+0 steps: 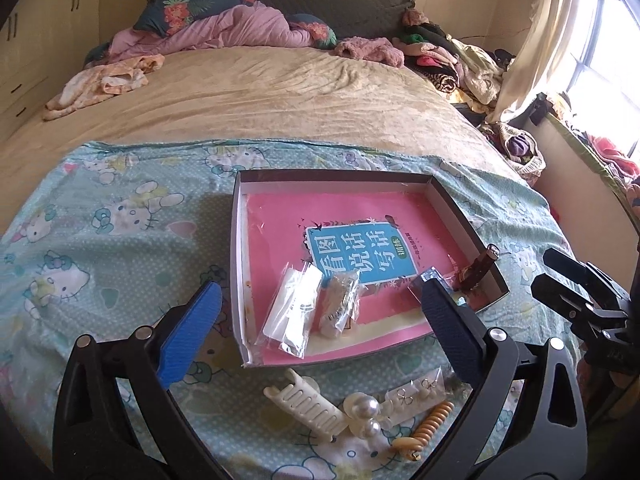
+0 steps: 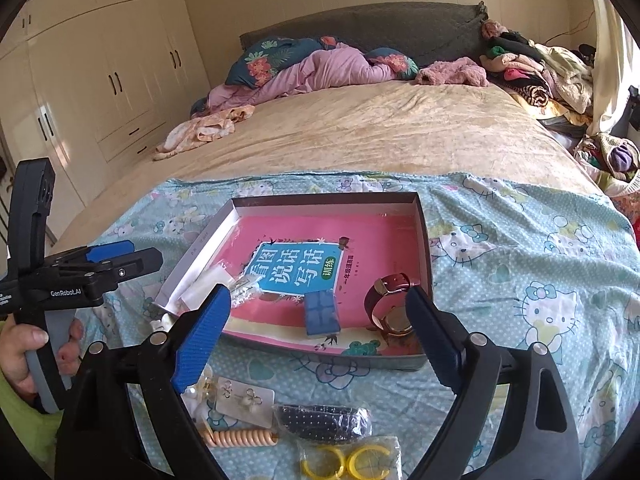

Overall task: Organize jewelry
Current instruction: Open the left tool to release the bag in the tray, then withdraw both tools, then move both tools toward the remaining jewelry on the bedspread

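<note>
Lying between right gripper (image 2: 320,332) jaws, untouched, watch (image 2: 390,304) in tray (image 2: 424,240)

Your left gripper (image 1: 320,312) points downward, its blue-padded fingers (image 1: 192,332) spread wide with nothing pressed between them. Your right gripper (image 2: 320,328) is angled down too, its fingers (image 2: 202,336) also wide apart and gripping nothing. In the right wrist view your left hand (image 2: 24,356) wraps the left gripper's grey handle, thumb on the near side, a green sleeve (image 2: 16,412) at the wrist.
</note>
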Tool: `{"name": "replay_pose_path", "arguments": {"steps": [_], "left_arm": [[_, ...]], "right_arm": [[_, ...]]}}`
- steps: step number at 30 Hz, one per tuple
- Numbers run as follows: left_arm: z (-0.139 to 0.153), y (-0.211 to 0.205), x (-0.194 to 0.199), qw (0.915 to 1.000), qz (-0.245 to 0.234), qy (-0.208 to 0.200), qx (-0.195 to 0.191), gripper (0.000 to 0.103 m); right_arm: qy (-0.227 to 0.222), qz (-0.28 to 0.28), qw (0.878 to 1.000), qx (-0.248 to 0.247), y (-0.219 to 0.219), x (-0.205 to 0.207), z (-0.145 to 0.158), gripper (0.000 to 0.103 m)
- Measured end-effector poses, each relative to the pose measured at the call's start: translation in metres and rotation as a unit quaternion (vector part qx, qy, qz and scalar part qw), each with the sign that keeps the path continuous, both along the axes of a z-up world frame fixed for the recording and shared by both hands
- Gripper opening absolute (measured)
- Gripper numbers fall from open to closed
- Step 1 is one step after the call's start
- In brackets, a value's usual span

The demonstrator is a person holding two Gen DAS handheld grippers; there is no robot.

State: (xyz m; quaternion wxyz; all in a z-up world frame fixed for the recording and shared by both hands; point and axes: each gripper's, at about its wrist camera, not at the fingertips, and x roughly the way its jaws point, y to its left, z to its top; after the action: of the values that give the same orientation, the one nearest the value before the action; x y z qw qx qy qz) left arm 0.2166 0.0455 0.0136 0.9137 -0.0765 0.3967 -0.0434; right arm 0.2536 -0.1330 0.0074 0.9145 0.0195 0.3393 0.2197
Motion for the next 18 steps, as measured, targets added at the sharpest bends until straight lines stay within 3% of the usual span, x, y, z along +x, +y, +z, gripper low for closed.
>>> {"name": "replay_pose_path", "arguments": {"steps": [18], "left_arm": [[0.031, 0.000, -0.039, 0.9990, 0.006, -0.044, -0.004, 0.093]], "right_arm": [[-0.051, 0.001, 0.999, 0.006, -0.012, -0.041, 0.033, 0.089]]}}
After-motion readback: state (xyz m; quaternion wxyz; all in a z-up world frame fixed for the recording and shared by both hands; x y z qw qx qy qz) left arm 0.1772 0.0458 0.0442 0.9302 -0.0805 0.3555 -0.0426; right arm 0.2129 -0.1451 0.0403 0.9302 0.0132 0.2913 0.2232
